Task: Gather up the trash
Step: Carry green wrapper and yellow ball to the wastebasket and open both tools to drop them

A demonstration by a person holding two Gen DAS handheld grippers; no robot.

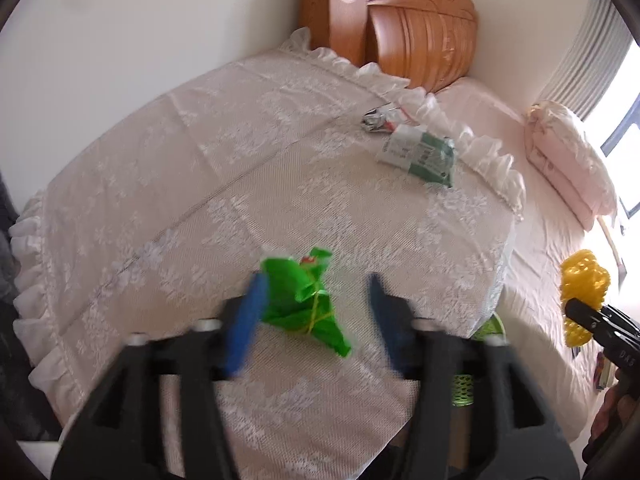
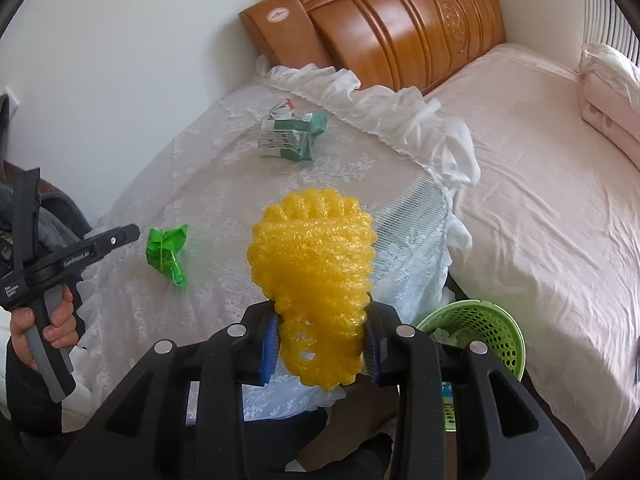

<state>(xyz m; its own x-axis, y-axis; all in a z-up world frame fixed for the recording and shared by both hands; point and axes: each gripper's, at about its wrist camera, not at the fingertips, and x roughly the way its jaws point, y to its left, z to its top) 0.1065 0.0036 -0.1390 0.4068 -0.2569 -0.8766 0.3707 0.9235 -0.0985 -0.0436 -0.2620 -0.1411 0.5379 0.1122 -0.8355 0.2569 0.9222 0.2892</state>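
Note:
A crumpled bright green wrapper (image 1: 306, 300) lies on the white lace cloth (image 1: 200, 200). My left gripper (image 1: 316, 312) is open, its blue pads on either side of the wrapper, just above it. The wrapper (image 2: 166, 252) also shows in the right wrist view, with the left gripper (image 2: 80, 252) beside it. My right gripper (image 2: 320, 344) is shut on a yellow foam net (image 2: 312, 272), held up over the cloth's edge; the net (image 1: 582, 288) shows at right in the left wrist view. A green-and-white crushed packet (image 1: 422, 154) (image 2: 290, 136) and a silver wrapper (image 1: 376, 122) lie farther back.
A green mesh waste basket (image 2: 492, 332) with some trash in it stands on the floor between the cloth-covered surface and the pink bed (image 2: 540, 200). A wooden headboard (image 2: 400, 20) is at the back. Folded pink bedding (image 1: 568, 160) lies on the bed.

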